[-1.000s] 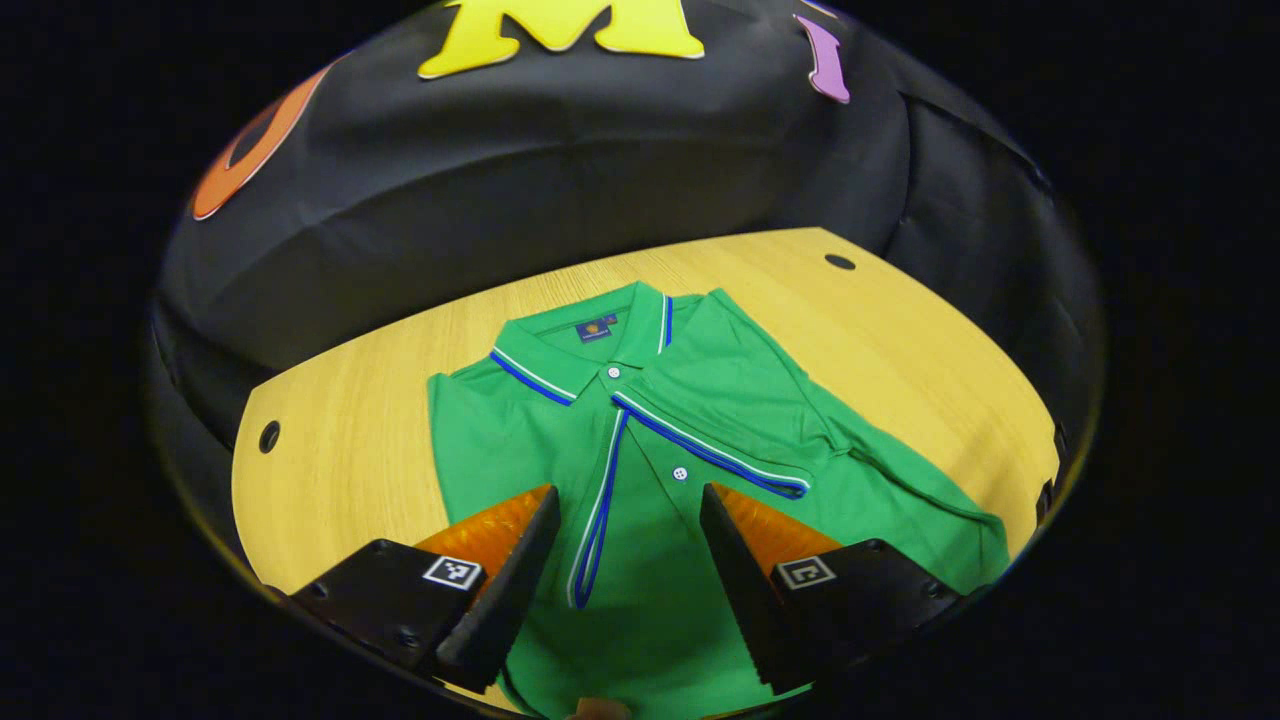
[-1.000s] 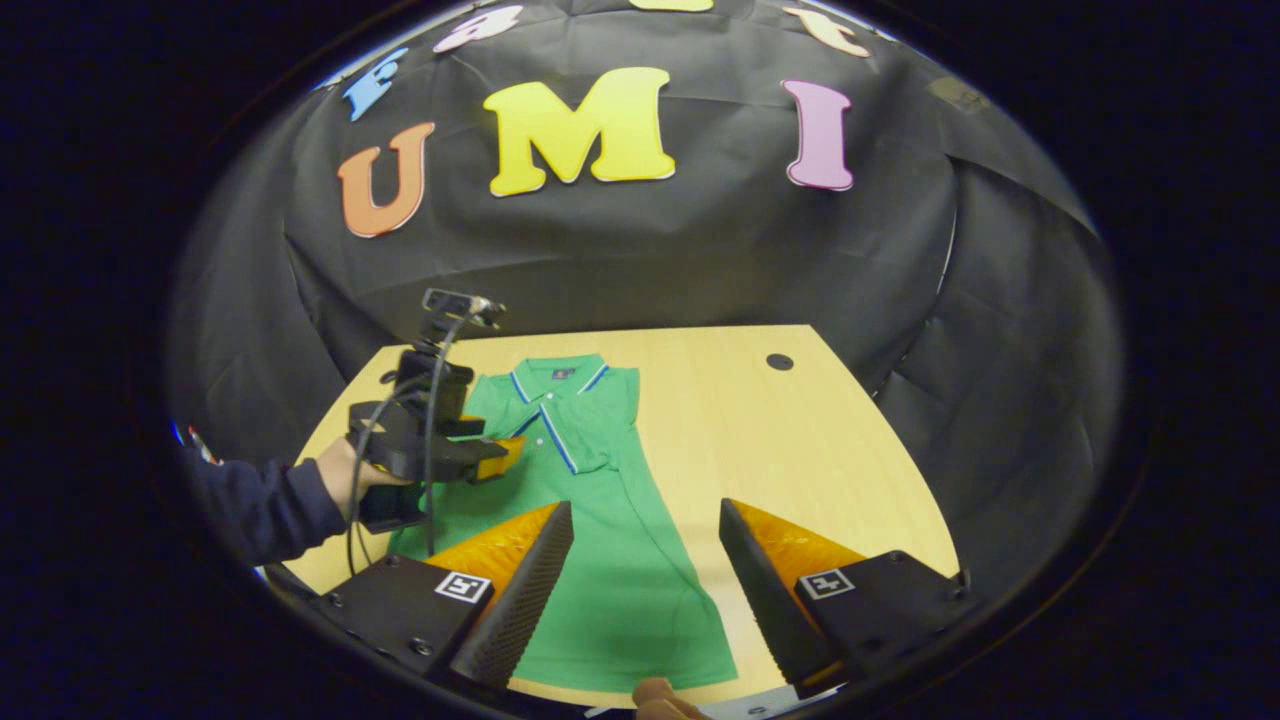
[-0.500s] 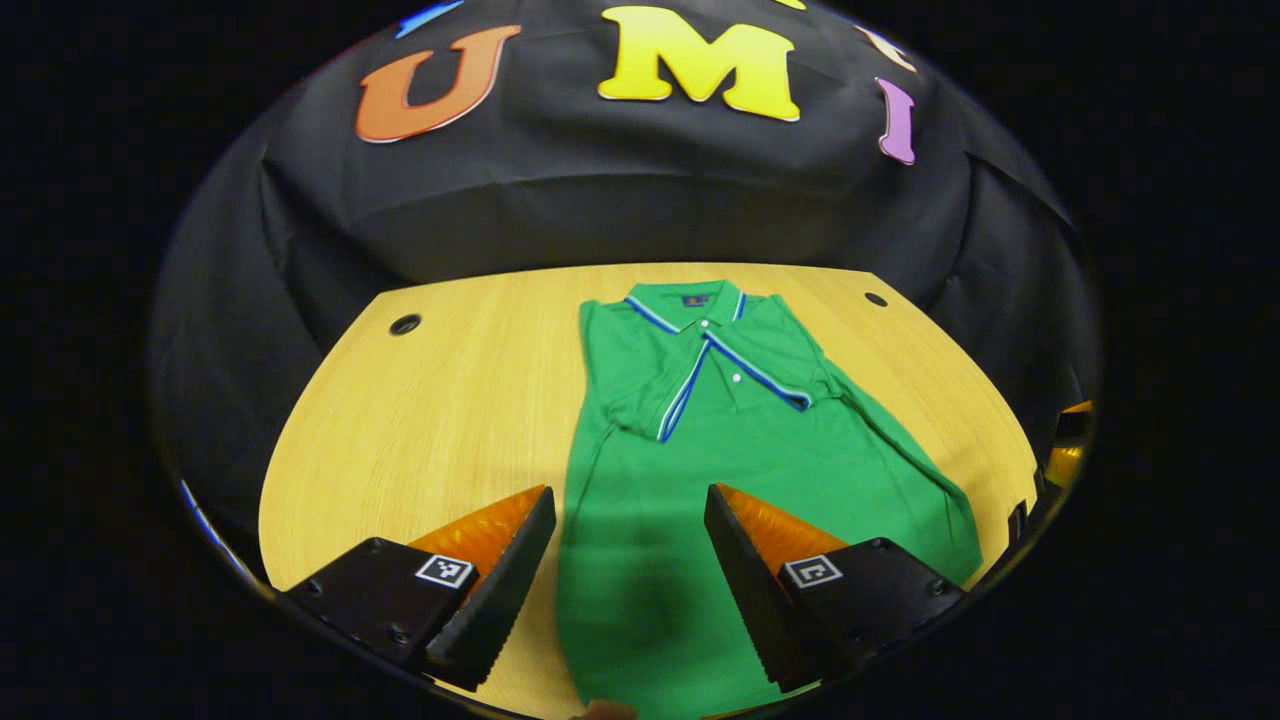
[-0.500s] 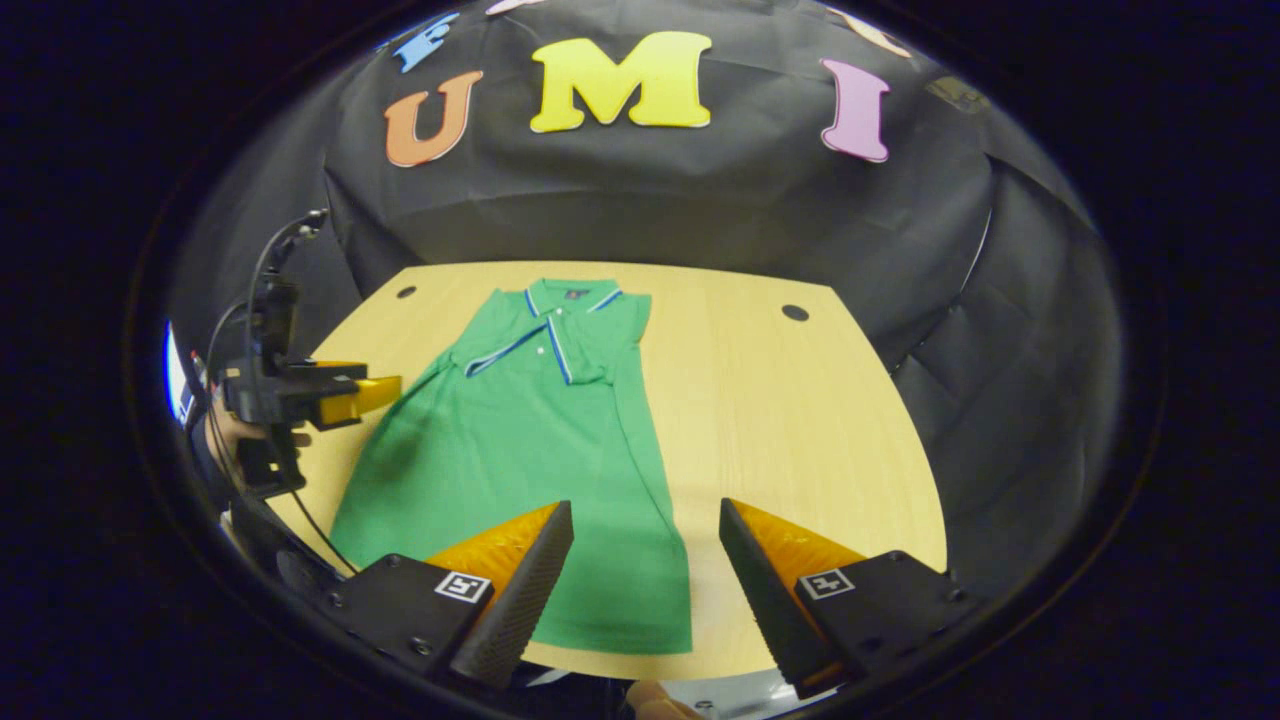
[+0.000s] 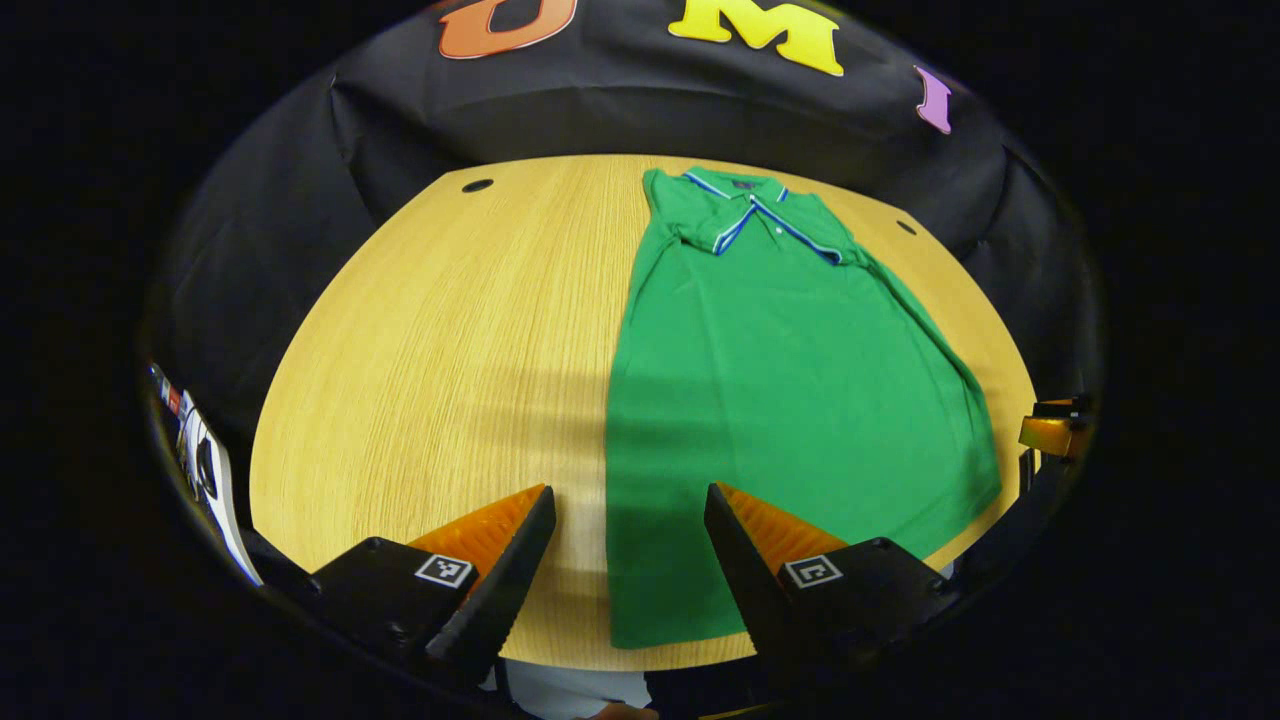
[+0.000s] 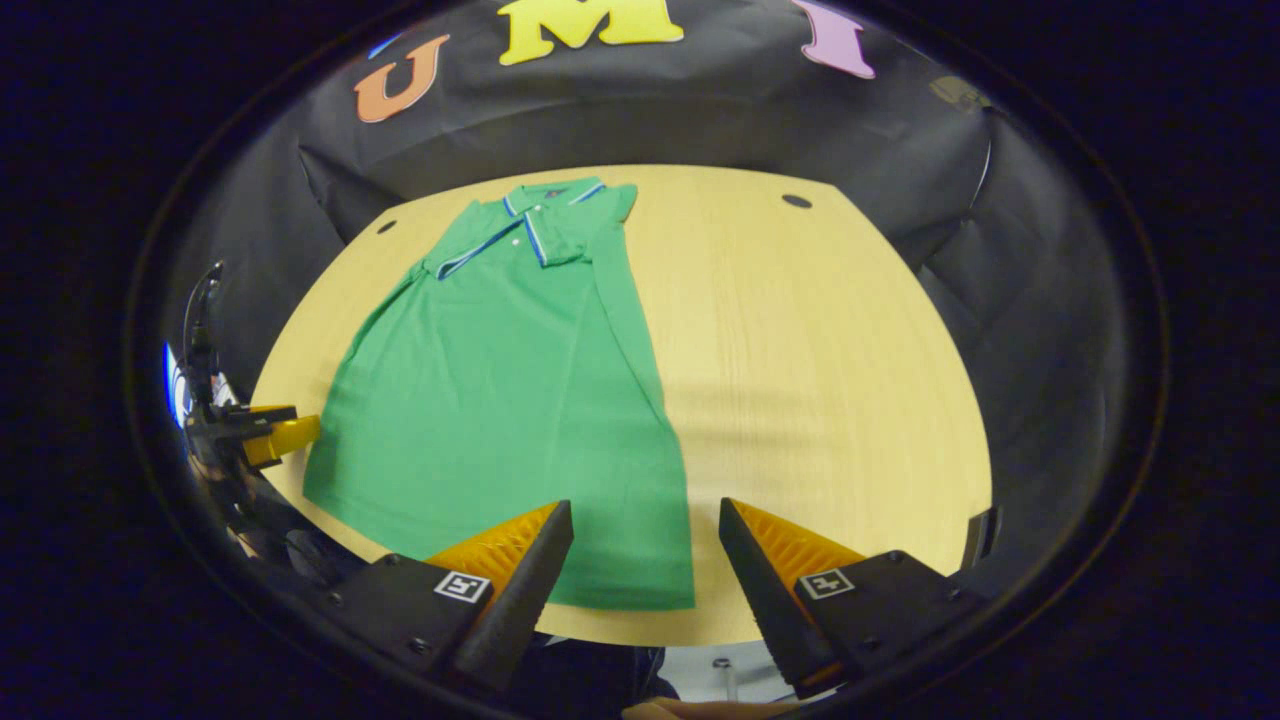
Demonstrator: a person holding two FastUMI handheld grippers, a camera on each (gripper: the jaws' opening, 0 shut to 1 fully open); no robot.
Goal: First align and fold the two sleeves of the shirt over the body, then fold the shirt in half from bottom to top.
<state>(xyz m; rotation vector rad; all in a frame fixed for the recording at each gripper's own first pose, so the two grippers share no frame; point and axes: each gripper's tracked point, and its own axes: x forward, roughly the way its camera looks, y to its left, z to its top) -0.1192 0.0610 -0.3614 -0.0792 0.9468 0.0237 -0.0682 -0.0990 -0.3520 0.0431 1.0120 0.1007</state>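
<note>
Left gripper view: left gripper (image 5: 628,560) at 6 o'clock, jaws spread wide, nothing between them, hanging over the near edge of the wooden table (image 5: 450,330). Green polo shirt (image 5: 790,400) lies flat from centre toward 3 o'clock, collar (image 5: 745,190) at approx 12–1 o'clock by the far edge, hem at approx 5 o'clock near the front edge. Both sleeves folded in over the chest; striped cuffs meet below the collar. Shirt's near-left hem corner sits between the two fingers in the pic; can't tell height above it. Other gripper (image 5: 1050,435) pokes in at 3 o'clock, just beside shirt's side edge.

Right gripper view: right gripper (image 6: 645,560) at 6 o'clock, also wide open, holding nothing. Shirt (image 6: 500,400) runs from 12 o'clock down to approx 7 o'clock, left half of table (image 6: 820,380); hem's right corner lies between the fingers in the pic. Left gripper (image 6: 270,435) at 9 o'clock, just beside the hem's far corner; whether touching, can't tell.
</note>
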